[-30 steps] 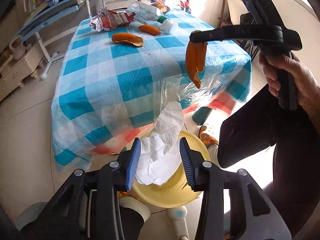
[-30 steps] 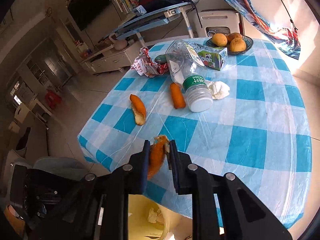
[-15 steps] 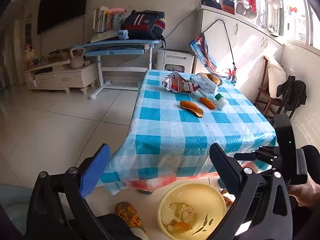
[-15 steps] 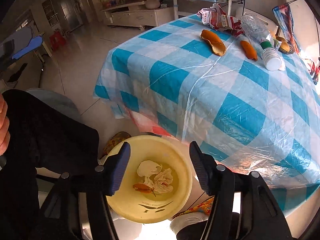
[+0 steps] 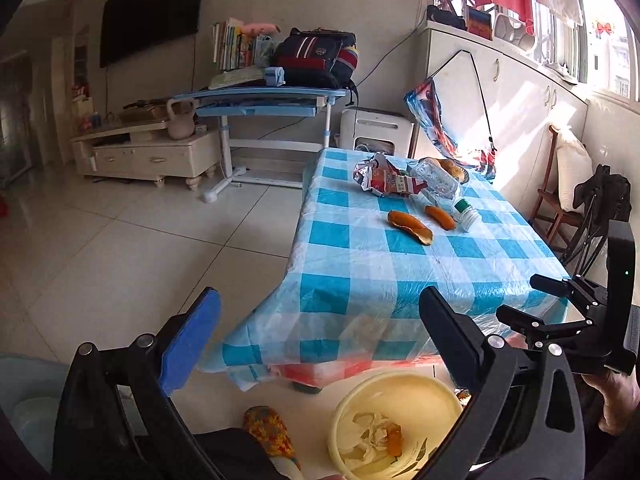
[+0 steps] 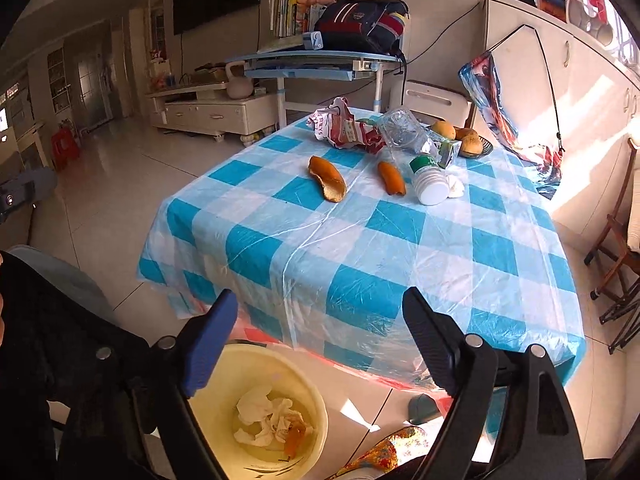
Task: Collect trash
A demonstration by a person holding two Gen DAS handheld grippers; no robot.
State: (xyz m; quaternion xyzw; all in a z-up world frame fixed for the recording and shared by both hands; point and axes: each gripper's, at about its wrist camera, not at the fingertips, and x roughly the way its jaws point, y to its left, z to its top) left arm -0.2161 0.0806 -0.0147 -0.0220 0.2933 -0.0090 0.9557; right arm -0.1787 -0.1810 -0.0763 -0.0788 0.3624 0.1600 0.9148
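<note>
Trash already collected lies in the yellow bin (image 6: pixel 256 412) on the floor: crumpled white tissue (image 6: pixel 264 412) and a piece of orange peel (image 6: pixel 294 438), just below and behind the right gripper (image 6: pixel 316 336), beneath its left finger. That gripper's jaws are opening, wide apart, with nothing between them but the near edge of the checked tablecloth (image 6: pixel 360 240) beyond. Ahead of its fingers, far across the cloth, lie a broad orange peel (image 6: pixel 326 178) and a narrower peel (image 6: pixel 392 178), well apart from each other; just right of the narrower one a clear plastic bottle (image 6: pixel 416 152) lies on its side, white cap toward the camera, with what may be a wad of tissue tucked against it. Behind them sits a crumpled red-and-white wrapper (image 6: pixel 344 130). The left gripper (image 5: pixel 320 320) is spread to its widest and empty; the bin (image 5: pixel 400 424) shows low between its fingers, nearer the right one, and the right gripper (image 5: pixel 532 304) shows just past that finger.
</note>
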